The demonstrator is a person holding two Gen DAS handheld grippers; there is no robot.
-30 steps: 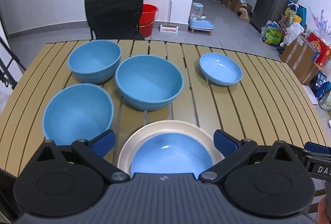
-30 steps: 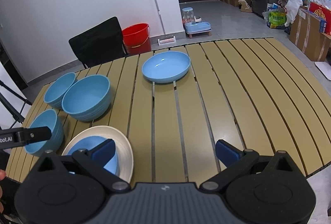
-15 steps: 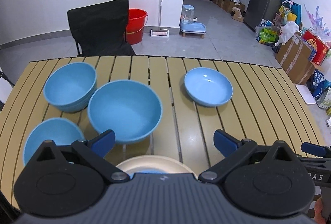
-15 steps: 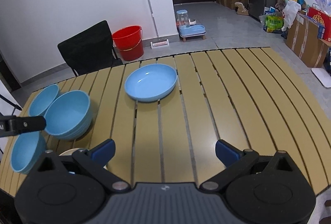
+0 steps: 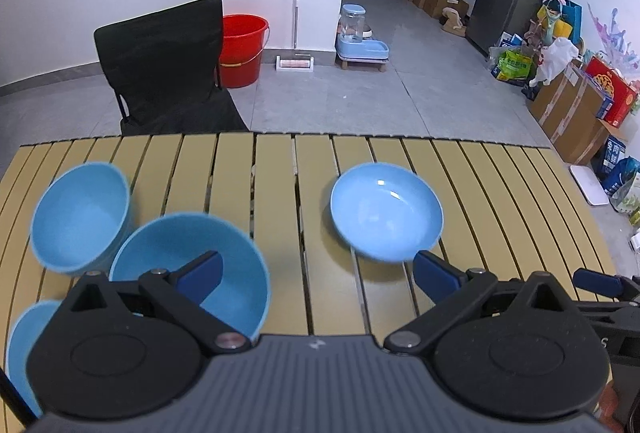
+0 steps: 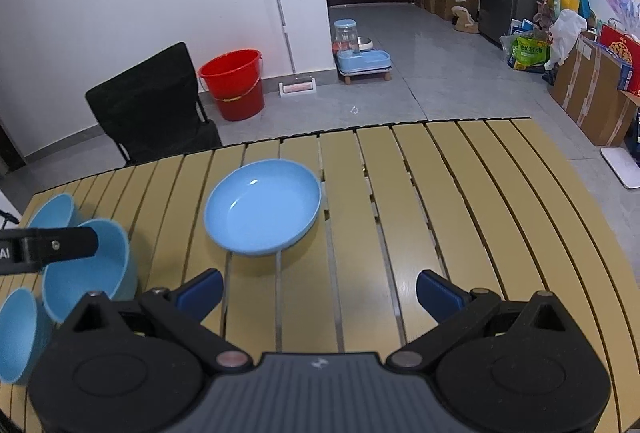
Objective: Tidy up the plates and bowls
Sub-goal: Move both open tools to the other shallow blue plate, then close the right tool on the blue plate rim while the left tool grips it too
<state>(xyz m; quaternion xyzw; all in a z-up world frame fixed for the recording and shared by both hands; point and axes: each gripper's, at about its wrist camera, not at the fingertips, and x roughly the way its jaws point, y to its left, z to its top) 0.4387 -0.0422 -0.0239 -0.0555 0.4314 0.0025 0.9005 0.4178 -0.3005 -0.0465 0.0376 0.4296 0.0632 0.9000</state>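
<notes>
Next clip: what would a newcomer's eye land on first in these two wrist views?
Sky-blue dishes against the tan slatted table: a shallow blue plate alone near the middle, and three deeper blue bowls clustered at the left edge. Both the left gripper and the right gripper are open and empty. Behind the table, a bright red plastic bucket stands beside a black folding chair.

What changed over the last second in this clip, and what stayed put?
Both grippers pulled back and rose: the left gripper, earlier low over the beige plate, now looks across the table, and that plate has dropped out of view. The right gripper backed away likewise. Nothing was grasped or released; both stayed open and empty. The shallow plate and three bowls, including the large one, did not move.
</notes>
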